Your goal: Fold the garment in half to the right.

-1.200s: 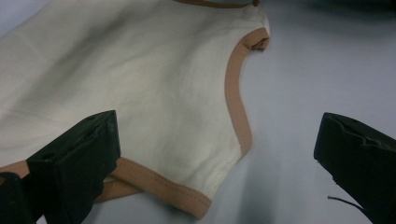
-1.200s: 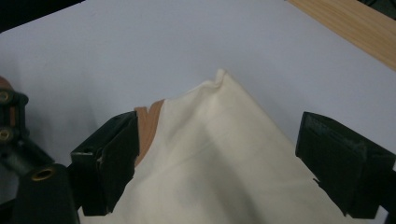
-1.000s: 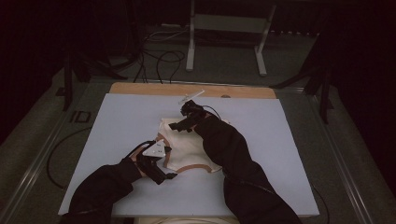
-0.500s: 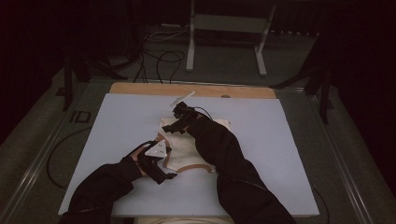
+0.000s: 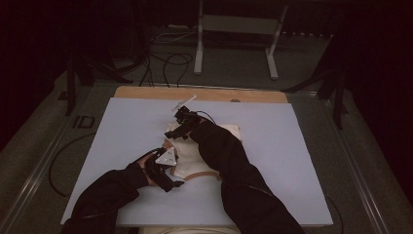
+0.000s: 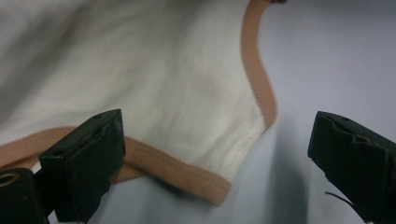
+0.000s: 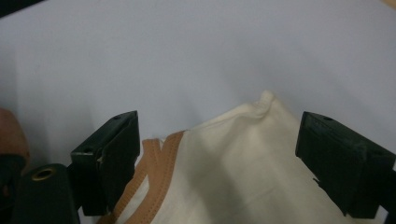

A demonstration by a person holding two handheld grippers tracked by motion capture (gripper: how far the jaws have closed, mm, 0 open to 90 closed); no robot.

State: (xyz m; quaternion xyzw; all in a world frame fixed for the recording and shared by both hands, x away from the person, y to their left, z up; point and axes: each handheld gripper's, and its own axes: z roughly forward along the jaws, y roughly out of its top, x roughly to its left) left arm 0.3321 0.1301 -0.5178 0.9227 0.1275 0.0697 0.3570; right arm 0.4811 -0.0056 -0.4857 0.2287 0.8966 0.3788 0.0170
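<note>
Cream cloth with a tan band along its edge, the garment (image 5: 195, 156) lies near the middle of the pale table sheet (image 5: 292, 161), partly under the person's right sleeve (image 5: 229, 156); in the left gripper view we see its banded corner (image 6: 205, 186) pointing toward six o'clock between the jaws. We see the left gripper (image 5: 168, 178) at the garment's seven o'clock edge with its jaws spread wide and nothing pinched, and the right gripper (image 5: 175, 131) at about eleven o'clock of the garment, jaws likewise spread over a bunched cream corner (image 7: 261, 107). Beyond the sheet at twelve o'clock runs a strip of bare wood (image 5: 146, 92).
</note>
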